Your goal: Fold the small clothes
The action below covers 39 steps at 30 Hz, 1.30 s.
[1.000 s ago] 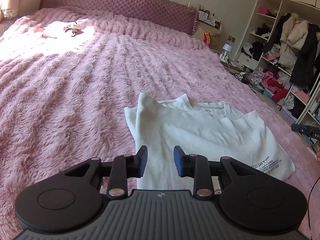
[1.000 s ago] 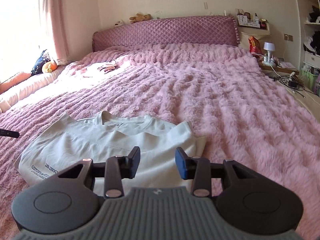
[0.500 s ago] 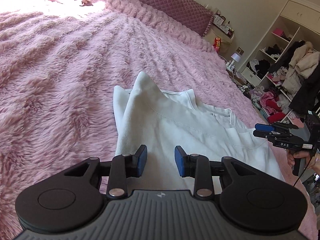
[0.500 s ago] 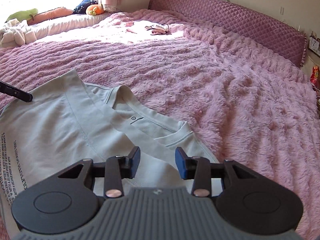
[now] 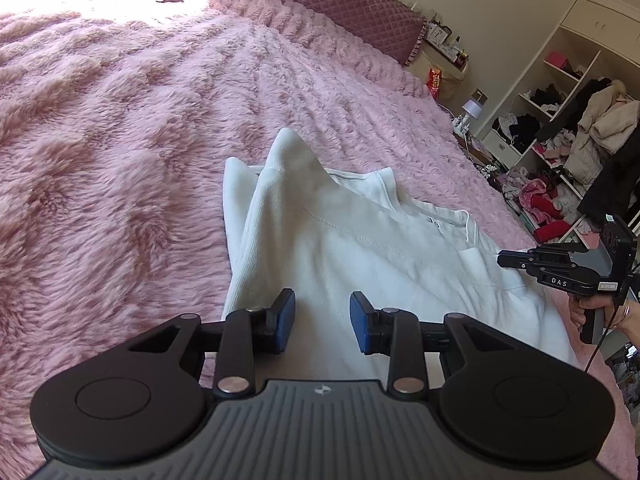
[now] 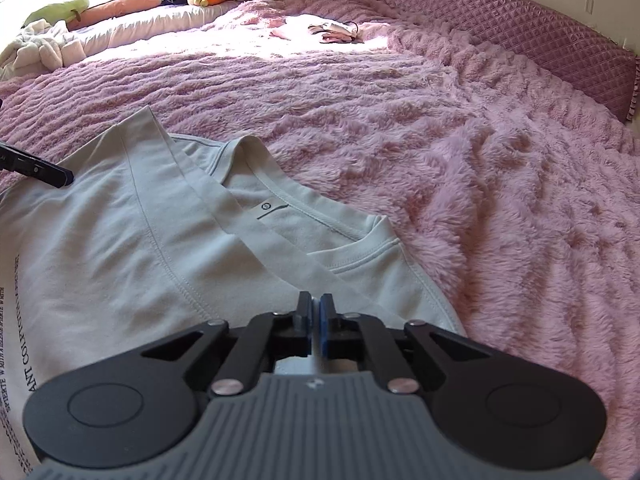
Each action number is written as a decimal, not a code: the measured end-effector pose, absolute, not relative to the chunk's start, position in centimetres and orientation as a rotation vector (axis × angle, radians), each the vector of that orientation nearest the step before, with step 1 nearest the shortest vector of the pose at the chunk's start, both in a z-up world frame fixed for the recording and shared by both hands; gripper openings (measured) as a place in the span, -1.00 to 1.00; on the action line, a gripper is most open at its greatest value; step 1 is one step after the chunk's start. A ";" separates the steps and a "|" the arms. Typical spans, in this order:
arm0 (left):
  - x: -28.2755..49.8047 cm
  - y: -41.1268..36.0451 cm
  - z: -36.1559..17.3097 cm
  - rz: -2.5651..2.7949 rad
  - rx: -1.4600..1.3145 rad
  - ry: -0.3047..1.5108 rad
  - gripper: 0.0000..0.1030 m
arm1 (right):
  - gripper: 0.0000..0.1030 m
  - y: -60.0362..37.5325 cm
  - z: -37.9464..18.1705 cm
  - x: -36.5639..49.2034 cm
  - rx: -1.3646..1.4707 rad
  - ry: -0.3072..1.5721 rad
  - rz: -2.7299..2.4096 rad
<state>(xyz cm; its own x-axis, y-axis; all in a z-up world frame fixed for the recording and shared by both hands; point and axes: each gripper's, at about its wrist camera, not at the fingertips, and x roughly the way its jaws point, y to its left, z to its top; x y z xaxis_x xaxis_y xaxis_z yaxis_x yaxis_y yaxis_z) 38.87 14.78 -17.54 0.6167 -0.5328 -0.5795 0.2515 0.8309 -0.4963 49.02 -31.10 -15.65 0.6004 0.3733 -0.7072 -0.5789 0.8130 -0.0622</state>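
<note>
From my left wrist camera I see the white shirt (image 5: 360, 248) spread on the fluffy pink blanket (image 5: 120, 128), filling the lower middle of the frame and running toward the right edge, one corner of the fabric standing up in a peak near the centre. My left gripper (image 5: 322, 318) hangs low over the near part of the shirt with its blue pads (image 5: 286, 316) apart and nothing pinched between them. At the right edge of that view my right gripper (image 5: 505, 259) reaches in from the side, its tip together and lying against the shirt's far edge, with a hand (image 5: 592, 312) on its grip below. In the right wrist camera the shirt (image 6: 140, 248) takes up the lower left, collar toward the centre and black lettering along the left edge. The right gripper (image 6: 316, 312) has just been closing; its pads now meet at the lower centre right over the fabric, but I cannot tell whether any cloth is caught between them. The tip of my left gripper (image 6: 48, 174) pokes in at the left edge over the shirt. A quilted purple headboard (image 6: 500, 28) crosses the upper right, and a small pile of pale clothes (image 6: 332, 30) lies in sunlight at the top centre.
</note>
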 end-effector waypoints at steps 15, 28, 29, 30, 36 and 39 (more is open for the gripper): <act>40.8 15.6 -15.2 -0.368 -0.414 0.666 -0.26 | -0.67 -31.6 -16.1 49.0 -0.255 0.665 0.385; 47.1 11.3 -15.1 -0.301 -0.198 0.668 -0.26 | -0.17 -39.4 -15.4 46.2 -0.137 0.668 0.202; 47.2 11.0 -15.3 -0.299 -0.185 0.676 -0.26 | -0.16 -39.5 -15.6 46.0 -0.137 0.669 0.195; 47.3 10.5 -15.5 -0.303 -0.165 0.683 -0.39 | -0.14 -39.6 -15.9 46.1 -0.127 0.670 0.193; 46.5 10.1 -14.9 -0.243 -0.079 0.602 -0.94 | -0.95 -38.9 -16.8 46.9 -0.110 0.688 0.211; 46.5 10.8 -14.7 -0.196 -0.089 0.586 -0.94 | -0.96 -39.1 -16.4 46.5 -0.093 0.634 0.174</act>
<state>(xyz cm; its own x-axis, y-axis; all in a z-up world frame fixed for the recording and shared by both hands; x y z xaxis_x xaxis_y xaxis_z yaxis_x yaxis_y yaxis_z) 46.50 10.82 -14.67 0.8149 -0.2087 -0.5407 0.1585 0.9776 -0.1385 46.46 -39.14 -16.39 0.7919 0.1329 -0.5960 -0.1896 0.9813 -0.0331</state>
